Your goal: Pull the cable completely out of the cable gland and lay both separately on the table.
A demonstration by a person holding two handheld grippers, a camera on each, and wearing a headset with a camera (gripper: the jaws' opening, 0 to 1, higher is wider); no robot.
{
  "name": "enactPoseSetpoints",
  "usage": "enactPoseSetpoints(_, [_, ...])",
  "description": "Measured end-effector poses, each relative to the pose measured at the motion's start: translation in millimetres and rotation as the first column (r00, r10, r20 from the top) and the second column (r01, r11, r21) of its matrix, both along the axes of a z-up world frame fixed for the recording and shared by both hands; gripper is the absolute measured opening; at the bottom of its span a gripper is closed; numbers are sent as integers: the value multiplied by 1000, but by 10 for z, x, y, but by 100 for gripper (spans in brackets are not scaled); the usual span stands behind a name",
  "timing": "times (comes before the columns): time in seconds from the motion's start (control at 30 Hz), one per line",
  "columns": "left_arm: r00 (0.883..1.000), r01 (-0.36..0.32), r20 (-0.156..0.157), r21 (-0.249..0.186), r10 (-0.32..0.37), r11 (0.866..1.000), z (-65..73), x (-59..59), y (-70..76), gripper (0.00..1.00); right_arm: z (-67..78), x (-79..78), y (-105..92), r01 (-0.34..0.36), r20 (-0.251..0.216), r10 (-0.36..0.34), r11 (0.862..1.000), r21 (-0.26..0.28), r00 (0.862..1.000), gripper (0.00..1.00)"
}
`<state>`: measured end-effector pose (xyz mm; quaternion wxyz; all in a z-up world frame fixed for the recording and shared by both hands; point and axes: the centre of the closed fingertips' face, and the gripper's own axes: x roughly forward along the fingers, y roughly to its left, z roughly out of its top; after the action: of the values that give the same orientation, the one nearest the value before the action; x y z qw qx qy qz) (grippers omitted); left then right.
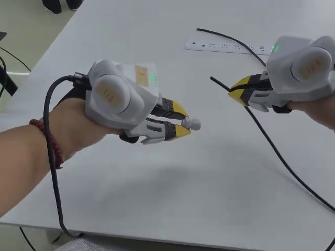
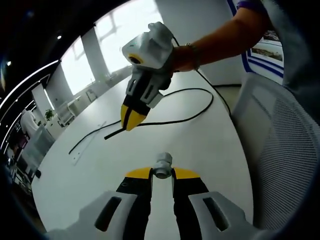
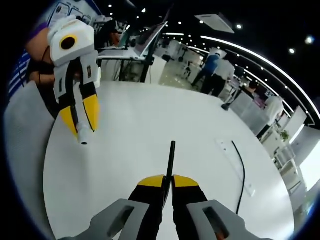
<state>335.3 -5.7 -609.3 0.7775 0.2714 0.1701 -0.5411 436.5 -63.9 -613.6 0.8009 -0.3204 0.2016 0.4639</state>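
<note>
The left tool (image 1: 184,123) is pinching the gland (image 1: 193,124) above the bench (image 1: 172,204). The right tool (image 1: 236,90), at two o'clock, is gripping the cable (image 1: 272,149) near its free end, apparently holding the separated parts apart for laying down.

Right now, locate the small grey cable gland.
Head view, centre: the cable gland is clamped in the left gripper, apart from the black cable in the right gripper.
</note>
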Motion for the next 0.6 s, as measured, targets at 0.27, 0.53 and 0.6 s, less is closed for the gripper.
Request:
enactPoseSetpoints(0.27, [1000,-22,-22,-3,22,1000,-140,50,52,16,-293,173,43,8,-35,-9,1000,-27,999,0])
enactPoseSetpoints(0.53, [999,-29,-45,-2,29,1000,-282,66,67,16,-548,353,58,19,-65,-21,999,-37,998,0])
enactPoseSetpoints(0.6, [998,-31,-49,-1,31,1000,-308,65,61,16,-587,360,63,21,-71,-24,999,-41,997,0])
